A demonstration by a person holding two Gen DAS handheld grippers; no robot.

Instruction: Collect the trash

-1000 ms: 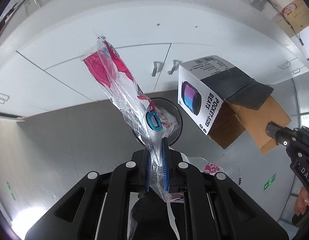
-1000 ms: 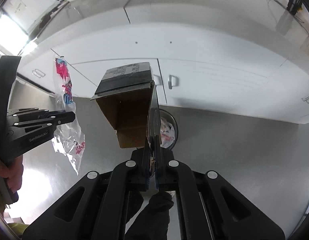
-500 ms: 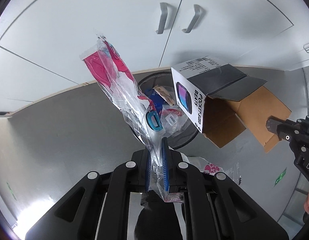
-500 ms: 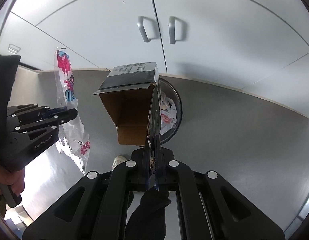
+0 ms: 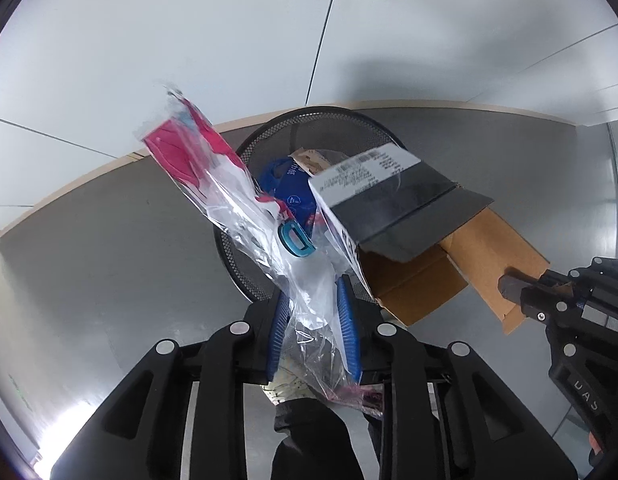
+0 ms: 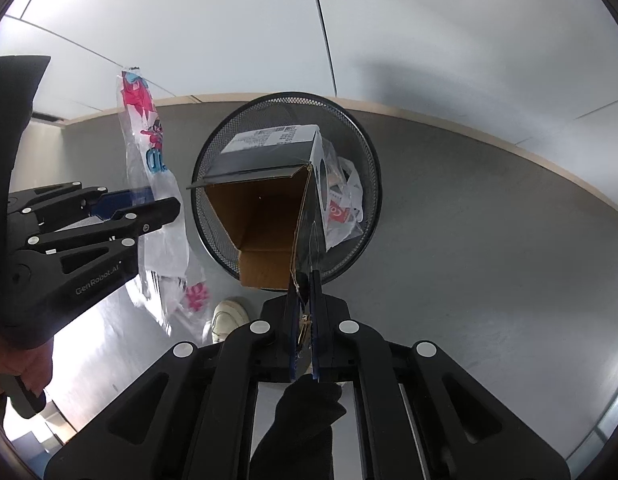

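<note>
A black mesh waste bin (image 5: 245, 268) (image 6: 369, 184) stands on the grey floor against white cabinets, with wrappers inside. My left gripper (image 5: 313, 292) has its blue pads spread apart with a clear plastic bag with pink print (image 5: 213, 184) (image 6: 149, 152) between them, over the bin's left rim. My right gripper (image 6: 304, 280) is shut on the flap of an open cardboard box (image 6: 265, 216) (image 5: 413, 248), held over the bin's mouth.
White cabinet doors with handles (image 6: 309, 40) rise just behind the bin. Grey floor (image 6: 489, 240) surrounds it. A white shoe (image 6: 229, 316) shows on the floor below the left gripper.
Both grippers have moved forward and down toward the bin. The box now hangs over the bin's mouth. The left pads have spread apart around the bag.
</note>
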